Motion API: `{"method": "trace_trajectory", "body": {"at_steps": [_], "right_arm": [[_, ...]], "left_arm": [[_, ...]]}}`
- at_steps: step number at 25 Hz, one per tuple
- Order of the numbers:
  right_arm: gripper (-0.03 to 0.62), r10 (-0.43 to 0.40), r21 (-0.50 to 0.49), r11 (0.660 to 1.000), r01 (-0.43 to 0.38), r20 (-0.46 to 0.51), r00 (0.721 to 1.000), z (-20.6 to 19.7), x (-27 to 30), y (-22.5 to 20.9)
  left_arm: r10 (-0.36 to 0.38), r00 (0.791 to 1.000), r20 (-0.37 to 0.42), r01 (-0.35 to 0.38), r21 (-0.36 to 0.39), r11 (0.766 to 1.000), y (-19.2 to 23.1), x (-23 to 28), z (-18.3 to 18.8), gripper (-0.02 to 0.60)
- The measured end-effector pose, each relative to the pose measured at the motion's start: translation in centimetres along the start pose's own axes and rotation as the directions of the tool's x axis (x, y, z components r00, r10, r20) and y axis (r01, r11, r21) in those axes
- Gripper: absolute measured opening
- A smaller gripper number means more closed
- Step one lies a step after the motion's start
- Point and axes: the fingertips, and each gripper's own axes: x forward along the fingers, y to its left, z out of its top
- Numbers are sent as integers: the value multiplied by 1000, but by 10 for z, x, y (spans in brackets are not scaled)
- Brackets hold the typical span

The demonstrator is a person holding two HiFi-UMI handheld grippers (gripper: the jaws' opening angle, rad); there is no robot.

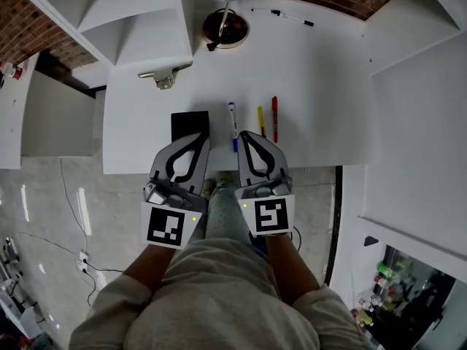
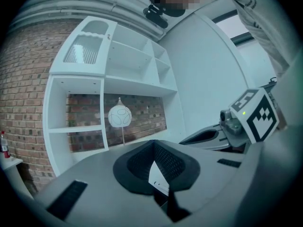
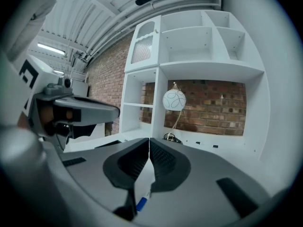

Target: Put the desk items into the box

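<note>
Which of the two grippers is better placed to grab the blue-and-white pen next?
Right, probably. The right gripper has its shut tips just beside the blue-and-white pen, which also shows under its jaws in its own view. The left gripper points at the black box.

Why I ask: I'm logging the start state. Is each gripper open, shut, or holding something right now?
Left gripper: shut, holding nothing.
Right gripper: shut, holding nothing.
</note>
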Motion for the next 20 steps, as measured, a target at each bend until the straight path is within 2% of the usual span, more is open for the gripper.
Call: {"method": "trace_trajectory", "body": {"at_steps": [3, 6, 14, 20], "right_arm": [[20, 11, -35, 999, -12, -20, 1000, -16, 9, 0], [20, 20, -27, 999, -21, -34, 999, -31, 17, 0], [20, 47, 0, 999, -48, -167, 985, -70, 38, -3], [21, 49, 87, 996, -26, -269, 962, -96, 54, -7]], "left_arm": [[0, 1000, 0, 0, 5, 1000, 1, 6, -3, 3], [1, 1000, -9, -1, 4, 1000, -1, 10, -8, 3], [-13, 999, -39, 14, 38, 999, -4, 23, -18, 3], [-16, 998, -67, 19, 43, 999, -2, 31, -24, 3]]}}
